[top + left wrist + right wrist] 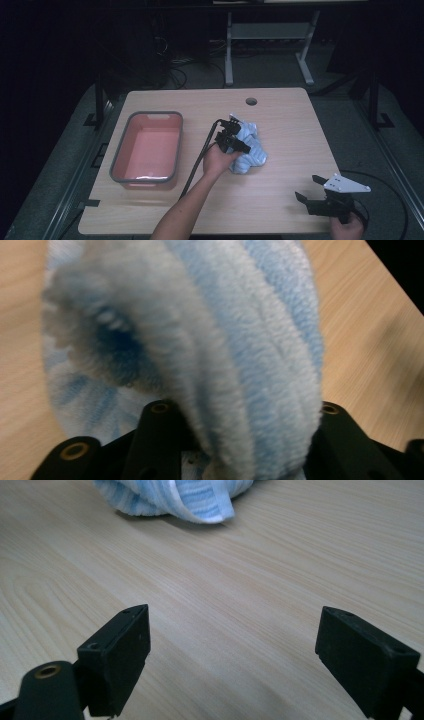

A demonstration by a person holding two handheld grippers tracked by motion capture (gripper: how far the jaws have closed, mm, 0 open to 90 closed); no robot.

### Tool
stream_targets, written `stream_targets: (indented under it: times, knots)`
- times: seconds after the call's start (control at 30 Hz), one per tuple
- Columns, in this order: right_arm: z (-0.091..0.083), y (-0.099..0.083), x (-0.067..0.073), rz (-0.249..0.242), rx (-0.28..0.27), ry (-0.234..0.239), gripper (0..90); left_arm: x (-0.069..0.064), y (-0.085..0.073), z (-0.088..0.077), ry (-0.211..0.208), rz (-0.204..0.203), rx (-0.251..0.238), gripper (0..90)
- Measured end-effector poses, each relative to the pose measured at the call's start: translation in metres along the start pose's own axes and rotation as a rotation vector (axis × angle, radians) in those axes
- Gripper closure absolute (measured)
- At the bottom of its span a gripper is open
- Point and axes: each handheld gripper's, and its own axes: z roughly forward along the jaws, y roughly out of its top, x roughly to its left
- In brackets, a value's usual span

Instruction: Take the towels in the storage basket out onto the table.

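Observation:
A fluffy blue-and-white striped towel (254,151) lies bunched near the middle of the wooden table (280,125). My left gripper (236,142) is down on the towel's left side, held by a hand whose forearm comes up from the bottom edge. In the left gripper view a thick fold of the towel (240,340) fills the gap between the two black jaws of the left gripper (242,412) and touches both. My right gripper (306,187) rests low at the table's front right, jaws wide apart and empty (232,645). The towel's edge (170,495) lies well ahead of it.
A pink bin with a grey rim (116,155) stands empty on the left of the table. A round cable hole (251,101) sits near the far edge. The left gripper's black cable (200,155) trails back along the forearm. Dark floor and desk legs lie beyond the table.

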Motion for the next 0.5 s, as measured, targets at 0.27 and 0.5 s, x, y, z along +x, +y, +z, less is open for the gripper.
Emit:
stream_targets:
  times: [0.27, 0.5]
  knots:
    - [0.0006, 0.0009, 0.0026, -0.017, 0.002, 0.009, 13.8, -0.003, -0.0013, 0.0034, -0.005, 0.009, 0.007, 56.8]
    - [0.0002, 0.0019, 0.0034, -0.028, 0.001, 0.013, 13.8, 0.0019, -0.0091, -0.0024, -0.037, -0.025, -0.026, 44.8]
